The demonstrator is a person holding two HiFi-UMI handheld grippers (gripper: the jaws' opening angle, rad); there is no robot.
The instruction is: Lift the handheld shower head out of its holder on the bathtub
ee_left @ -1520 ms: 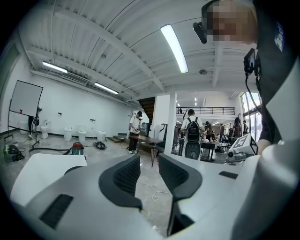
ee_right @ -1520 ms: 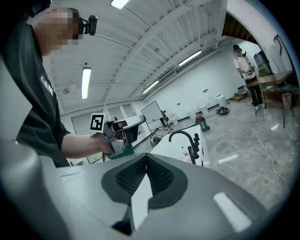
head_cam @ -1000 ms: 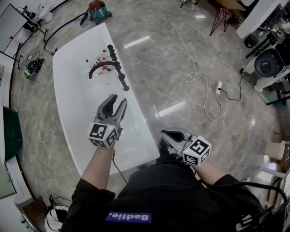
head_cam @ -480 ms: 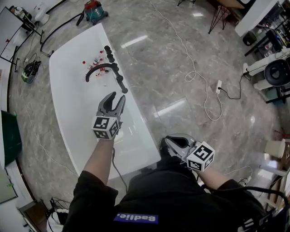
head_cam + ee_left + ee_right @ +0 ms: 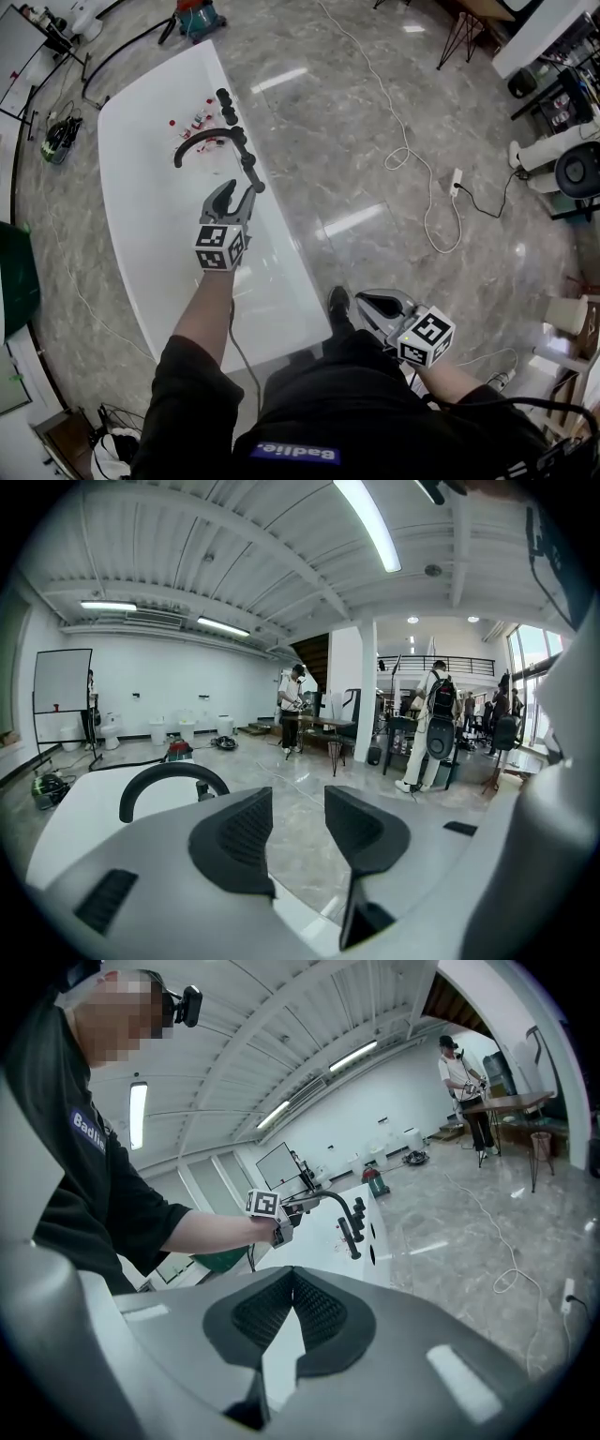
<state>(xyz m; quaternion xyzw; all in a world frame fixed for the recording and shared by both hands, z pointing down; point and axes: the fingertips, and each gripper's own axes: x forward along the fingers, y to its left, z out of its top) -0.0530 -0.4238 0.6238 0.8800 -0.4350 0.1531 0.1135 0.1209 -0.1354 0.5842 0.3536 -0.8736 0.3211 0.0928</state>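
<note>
The right gripper (image 5: 368, 300) sits nearest, low by the person's hip. Its ribbed black pads (image 5: 319, 1312) meet at their tips and nothing is between them. A dark shoe (image 5: 339, 305) stands on the floor just beside it.

Farther out, the left gripper (image 5: 239, 190) reaches over the edge of the bathtub (image 5: 141, 216), a smooth, glossy white oval. Its own view shows the jaws a narrow way apart and empty, with only tub rim and floor in the gap.

Just past its tips stands the handheld shower head (image 5: 249, 167), a slim, matte black rod in its holder on the tub rim. It is very close to the right-hand jaw, but I cannot tell whether they touch. Beyond the left gripper and a little to its left curves a black arched spout (image 5: 199, 141). Beyond that is a short row of round black knobs (image 5: 227, 105), with some small red bits near them that are too small to make out.

The grey marble floor (image 5: 375, 141) right of both grippers is polished and reflects the ceiling lights. A white cable (image 5: 412, 159) snakes across it. Past the far end of the tub stands a red and teal vacuum (image 5: 192, 14).
</note>
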